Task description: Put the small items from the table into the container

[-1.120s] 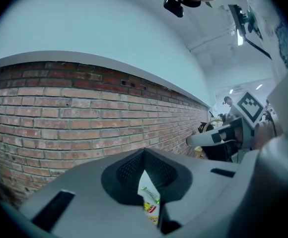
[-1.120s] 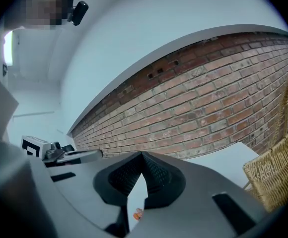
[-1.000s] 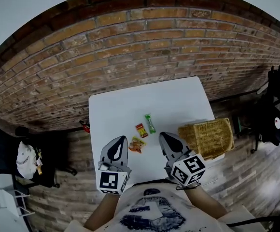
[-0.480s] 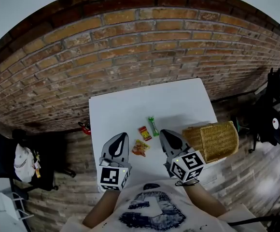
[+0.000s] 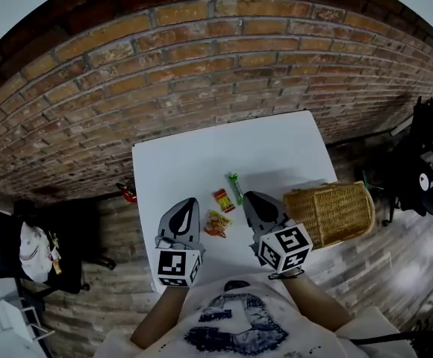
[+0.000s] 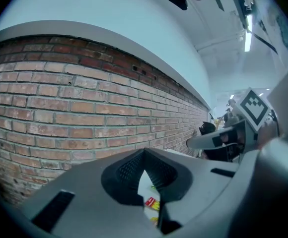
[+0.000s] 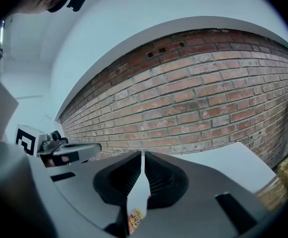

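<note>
The left gripper [image 5: 187, 206] hovers over the white table [image 5: 179, 162], its jaws together on nothing; just to its right lies a yellow snack packet [image 5: 216, 223], with a red packet [image 5: 223, 199] and a green packet [image 5: 236, 188] a little beyond; right of these is the right gripper [image 5: 251, 198], jaws likewise closed and empty; the wicker basket [image 5: 336, 213] stands just beside it, further right.

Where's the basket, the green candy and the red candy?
basket [image 5: 337, 216], head view, woven wall.
green candy [image 5: 236, 189], head view, wrapper middle.
red candy [image 5: 222, 200], head view, wrapper middle.
</note>
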Motion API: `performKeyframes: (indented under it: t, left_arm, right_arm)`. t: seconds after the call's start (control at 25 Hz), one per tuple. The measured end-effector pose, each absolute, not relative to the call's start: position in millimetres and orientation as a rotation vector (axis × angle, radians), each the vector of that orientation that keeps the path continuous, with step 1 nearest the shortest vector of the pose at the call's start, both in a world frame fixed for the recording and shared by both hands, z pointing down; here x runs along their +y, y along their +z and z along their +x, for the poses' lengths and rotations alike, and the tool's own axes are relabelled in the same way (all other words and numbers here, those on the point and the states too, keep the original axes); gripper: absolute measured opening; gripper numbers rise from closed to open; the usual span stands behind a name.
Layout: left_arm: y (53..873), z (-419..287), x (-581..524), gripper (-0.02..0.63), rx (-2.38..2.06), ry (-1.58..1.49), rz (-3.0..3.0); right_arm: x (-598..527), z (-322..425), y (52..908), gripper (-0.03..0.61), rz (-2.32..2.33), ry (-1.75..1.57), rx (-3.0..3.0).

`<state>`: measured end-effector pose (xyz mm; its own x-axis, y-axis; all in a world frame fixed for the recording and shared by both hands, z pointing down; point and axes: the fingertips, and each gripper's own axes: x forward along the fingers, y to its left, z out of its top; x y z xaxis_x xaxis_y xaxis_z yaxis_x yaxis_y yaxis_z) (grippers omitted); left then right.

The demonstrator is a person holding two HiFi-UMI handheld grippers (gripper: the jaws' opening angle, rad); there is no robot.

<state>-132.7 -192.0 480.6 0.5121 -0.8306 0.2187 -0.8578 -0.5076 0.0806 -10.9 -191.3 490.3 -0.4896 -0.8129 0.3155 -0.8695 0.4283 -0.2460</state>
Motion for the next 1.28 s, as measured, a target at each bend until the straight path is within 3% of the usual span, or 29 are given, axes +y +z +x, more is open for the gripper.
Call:
performKeyframes:
  t: [0.4, 0.84, 1.28]
  left_arm:
    - [519.3, -136.6, -200.4, 0.046, -1.420, 0.290, 2.536]
    - [543.4, -136.7, -213.7, 0.046, -1.360, 0.330, 2.517]
    - [574.0, -138.4, -229.4, 0.046, -1.332, 0.367, 2.492]
  right_arm:
    - [-199.3, -16.0, 527.8, 0.023, 1.474, 0.636, -2.460]
    - [-203.9, -38.3, 576.0, 0.221, 1.339, 0.687, -2.398]
    - [-215.3, -48.3, 644.6, 0.224, 1.213, 0.665, -2.249]
